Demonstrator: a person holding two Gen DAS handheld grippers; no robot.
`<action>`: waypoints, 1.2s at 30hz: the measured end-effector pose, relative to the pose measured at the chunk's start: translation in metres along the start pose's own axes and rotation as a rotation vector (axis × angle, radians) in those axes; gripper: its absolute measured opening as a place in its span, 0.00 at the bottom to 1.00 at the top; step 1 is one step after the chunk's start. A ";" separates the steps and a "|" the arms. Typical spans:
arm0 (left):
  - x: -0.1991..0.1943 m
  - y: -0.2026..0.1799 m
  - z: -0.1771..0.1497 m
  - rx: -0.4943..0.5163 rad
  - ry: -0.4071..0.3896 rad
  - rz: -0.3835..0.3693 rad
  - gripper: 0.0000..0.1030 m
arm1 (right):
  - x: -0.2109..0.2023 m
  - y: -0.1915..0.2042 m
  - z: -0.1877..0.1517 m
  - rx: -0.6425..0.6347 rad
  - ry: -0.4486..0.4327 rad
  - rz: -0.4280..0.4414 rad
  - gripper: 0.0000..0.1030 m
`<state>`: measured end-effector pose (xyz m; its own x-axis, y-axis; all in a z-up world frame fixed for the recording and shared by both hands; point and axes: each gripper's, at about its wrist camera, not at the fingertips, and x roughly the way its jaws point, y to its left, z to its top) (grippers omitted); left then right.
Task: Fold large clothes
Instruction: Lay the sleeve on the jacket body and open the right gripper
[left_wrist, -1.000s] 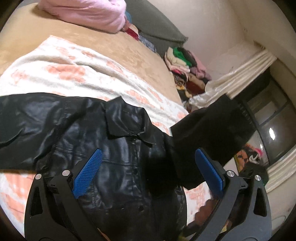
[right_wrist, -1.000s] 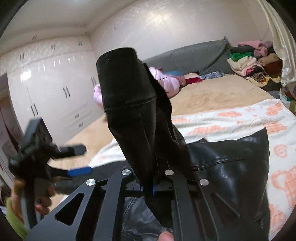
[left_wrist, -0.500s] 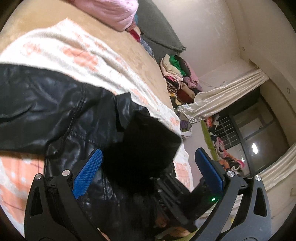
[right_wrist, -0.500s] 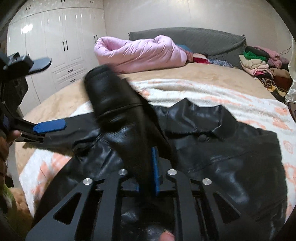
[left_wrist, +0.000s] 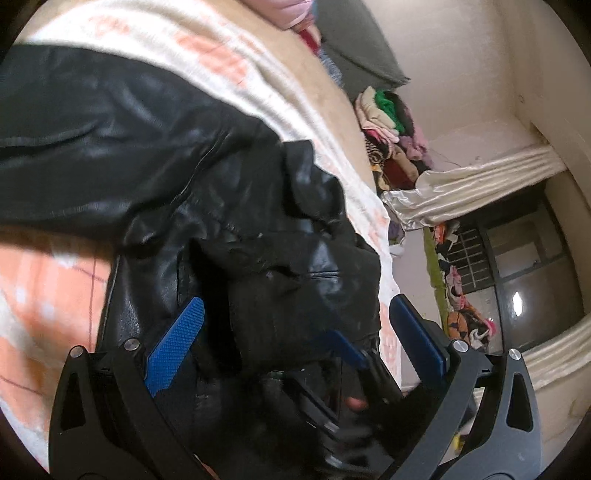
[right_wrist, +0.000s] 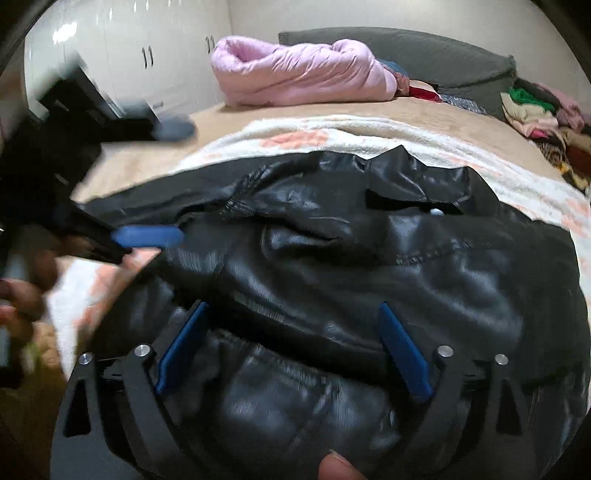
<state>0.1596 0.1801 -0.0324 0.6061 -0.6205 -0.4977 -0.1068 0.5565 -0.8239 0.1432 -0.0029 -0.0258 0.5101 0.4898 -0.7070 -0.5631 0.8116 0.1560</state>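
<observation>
A black leather jacket (left_wrist: 110, 129) lies spread on a white blanket with orange patches (left_wrist: 44, 288) on the bed. One sleeve (right_wrist: 314, 295) lies folded across the jacket's front (right_wrist: 461, 295). My right gripper (right_wrist: 295, 332) hovers low over that sleeve, its jaws opening wide; the leather lies under them and neither pad presses on it. My left gripper (left_wrist: 295, 332) is open just above the jacket's lower front, nothing held. In the right wrist view one blue pad (right_wrist: 147, 236) of the left gripper shows blurred at the left.
A pink duvet (right_wrist: 295, 74) and a grey headboard cushion (right_wrist: 443, 55) sit at the bed's far end. A heap of clothes (right_wrist: 535, 110) lies at the far right corner. White wardrobes (right_wrist: 129, 55) stand left. A cream curtain (left_wrist: 461, 184) hangs by a dark window (left_wrist: 517, 277).
The right gripper came down with the sleeve, laid it across the jacket's front and opened, letting it go. The left gripper sank closer to the jacket, staying open.
</observation>
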 end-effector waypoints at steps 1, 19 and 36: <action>0.003 0.003 0.001 -0.010 0.000 -0.006 0.91 | -0.005 -0.003 -0.002 0.012 -0.010 0.013 0.89; 0.038 -0.020 0.000 0.084 -0.011 0.111 0.03 | -0.099 -0.141 -0.031 0.400 -0.139 -0.203 0.64; 0.028 -0.052 0.031 0.369 -0.078 0.144 0.01 | -0.086 -0.198 0.026 0.380 -0.134 -0.353 0.47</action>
<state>0.2068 0.1508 0.0053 0.6650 -0.4861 -0.5670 0.0870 0.8045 -0.5876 0.2276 -0.1975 0.0221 0.7187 0.1821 -0.6711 -0.0798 0.9803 0.1805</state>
